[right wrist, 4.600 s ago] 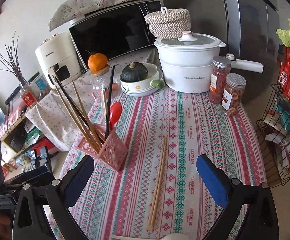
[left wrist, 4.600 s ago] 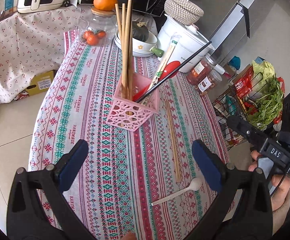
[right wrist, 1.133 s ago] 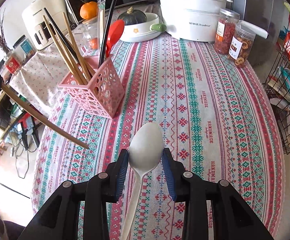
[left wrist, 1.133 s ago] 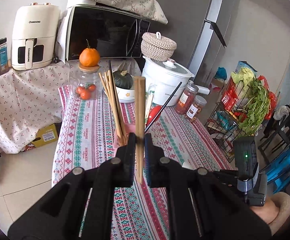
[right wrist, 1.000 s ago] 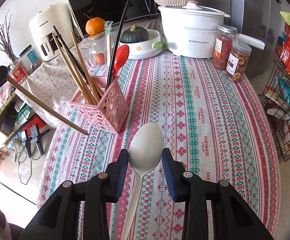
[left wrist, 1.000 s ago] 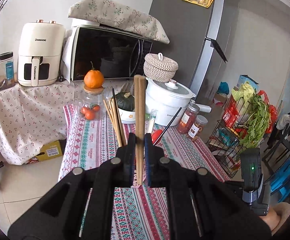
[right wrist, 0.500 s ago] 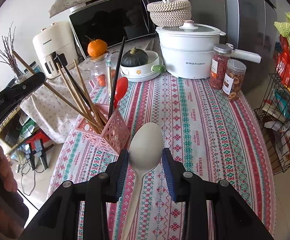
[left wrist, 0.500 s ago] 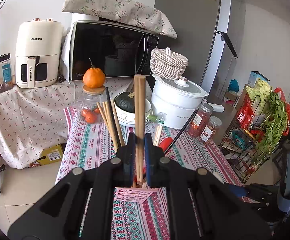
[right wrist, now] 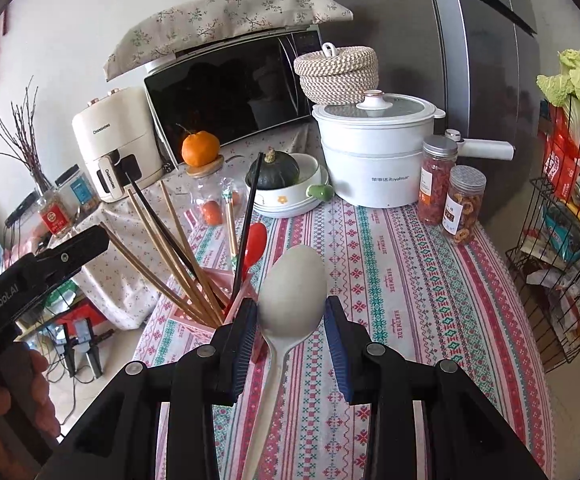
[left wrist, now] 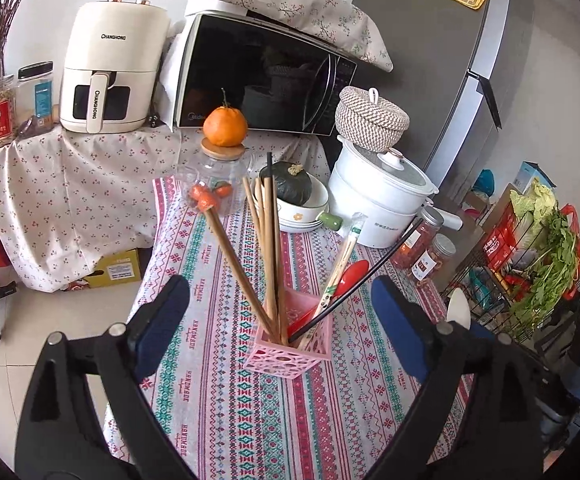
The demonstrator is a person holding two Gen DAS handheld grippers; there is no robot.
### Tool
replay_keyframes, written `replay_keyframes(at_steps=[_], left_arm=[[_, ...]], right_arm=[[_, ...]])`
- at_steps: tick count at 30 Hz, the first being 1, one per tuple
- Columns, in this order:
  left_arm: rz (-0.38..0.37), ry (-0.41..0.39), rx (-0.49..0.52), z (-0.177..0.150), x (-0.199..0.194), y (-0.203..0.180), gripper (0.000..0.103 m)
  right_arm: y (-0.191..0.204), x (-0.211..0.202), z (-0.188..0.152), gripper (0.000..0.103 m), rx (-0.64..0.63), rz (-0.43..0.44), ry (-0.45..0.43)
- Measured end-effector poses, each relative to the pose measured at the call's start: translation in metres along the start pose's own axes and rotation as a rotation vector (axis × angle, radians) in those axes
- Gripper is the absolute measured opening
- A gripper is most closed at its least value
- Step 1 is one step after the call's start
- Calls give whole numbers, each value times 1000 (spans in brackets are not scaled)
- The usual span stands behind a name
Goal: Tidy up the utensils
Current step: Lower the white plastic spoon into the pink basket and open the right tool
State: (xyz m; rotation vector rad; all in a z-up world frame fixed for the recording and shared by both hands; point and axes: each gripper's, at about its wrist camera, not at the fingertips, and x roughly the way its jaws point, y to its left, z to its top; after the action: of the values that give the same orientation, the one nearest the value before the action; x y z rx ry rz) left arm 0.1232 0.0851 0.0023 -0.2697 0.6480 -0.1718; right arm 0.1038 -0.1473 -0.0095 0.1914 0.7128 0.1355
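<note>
A pink lattice basket (left wrist: 290, 350) stands on the patterned tablecloth (left wrist: 226, 400) and holds several wooden chopsticks (left wrist: 268, 248), a black pair and a red spoon (left wrist: 350, 276). My left gripper (left wrist: 280, 316) hovers just short of it. Its jaws are opening wide and the pads touch nothing; a wooden pair (left wrist: 232, 260) leans left out of the basket. My right gripper (right wrist: 290, 320) is shut on a white spoon (right wrist: 292, 292), bowl up, above the table to the right of the basket (right wrist: 194, 318). The right wrist view has the left gripper's finger (right wrist: 66, 256) at its left edge.
At the table's far end stand a white lidded pot (left wrist: 378, 196), a bowl with a dark squash (left wrist: 290, 188), a glass jar topped by an orange (left wrist: 220, 176) and two snack jars (right wrist: 450, 200). A wire rack of vegetables (left wrist: 530, 280) stands off the right edge.
My left gripper has opened and let go of the wooden chopsticks, which now lean in the basket. My right gripper has risen with the white spoon in it.
</note>
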Motion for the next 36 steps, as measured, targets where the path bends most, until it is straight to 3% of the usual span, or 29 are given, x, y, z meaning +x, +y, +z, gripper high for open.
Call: replay_keyframes(at_steps=[4,13,20,26,31,33,36], left_arm=[[23,29,-40,-5,-9,18,98],[82,75,11,-20,-18,45,100],[131,82,-8,-24,-21,63,102],[148,91,-11,-26,-15,61,102],[169,96,2,-28,-14,53,102],[188,113,6,-30,-14,49,102],[210,150,6,-34,-16,40,102]], right_arm=[[21,-1,17,35,-28,-9,-94],[68,31,38,35,-71,-41,-281],[77,58,36,35,-78,-124,-362],[77,71,31,37,-96,-135,-348],[71,61,25,64,-81,-48,-311],[67,50,25,71,-75,-22,-295],[57,29,25,89,-40,0,-254]])
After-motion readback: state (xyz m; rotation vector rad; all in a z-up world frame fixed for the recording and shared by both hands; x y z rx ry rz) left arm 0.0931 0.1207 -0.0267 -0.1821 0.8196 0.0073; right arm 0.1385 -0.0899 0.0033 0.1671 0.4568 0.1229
